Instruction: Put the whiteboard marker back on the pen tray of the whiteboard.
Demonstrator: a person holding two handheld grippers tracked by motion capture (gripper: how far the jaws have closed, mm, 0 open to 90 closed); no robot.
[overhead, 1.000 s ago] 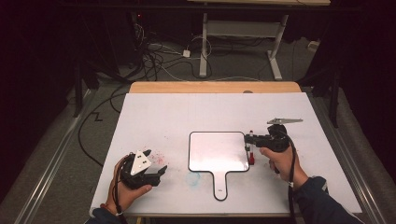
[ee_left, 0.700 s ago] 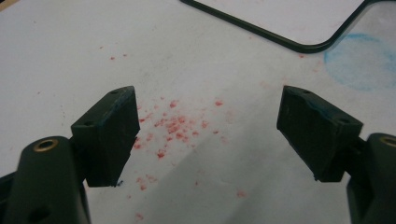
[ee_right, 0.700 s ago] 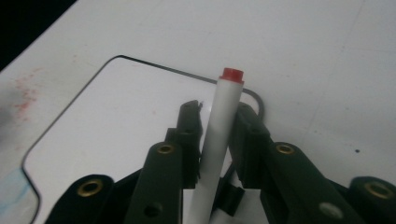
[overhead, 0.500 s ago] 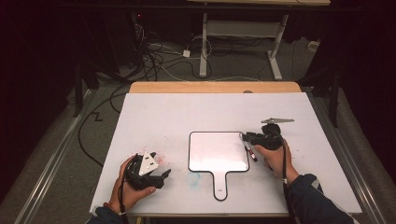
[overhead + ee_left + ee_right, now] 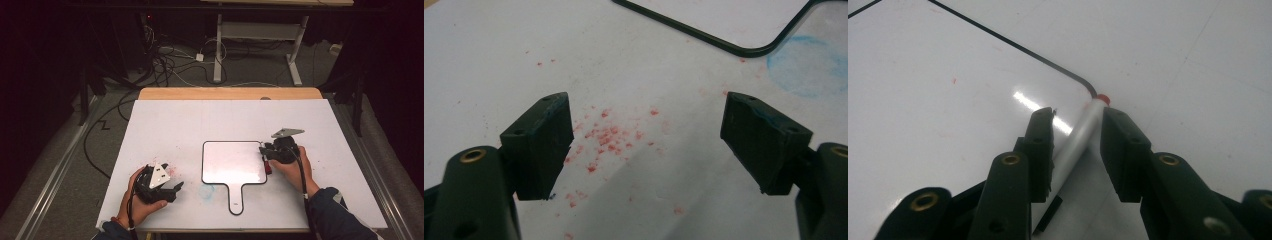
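Note:
A small whiteboard with a black rim and a short handle lies flat in the middle of the white table. My right gripper is at the board's right edge. In the right gripper view a silver marker with a red end lies over the whiteboard corner, between the jaws of that gripper. The jaws have just been opening, and a narrow gap shows on each side of the barrel. My left gripper rests near the table's front left, and its jaws are wide open on nothing.
Red specks dot the table between the left jaws, and a blue smudge lies by the board's corner. A wooden strip edges the far side of the table. Cables and a desk frame stand on the floor beyond.
The right gripper has come down and slightly left onto the board's edge, and its jaws have parted around the marker. The left gripper has stayed put.

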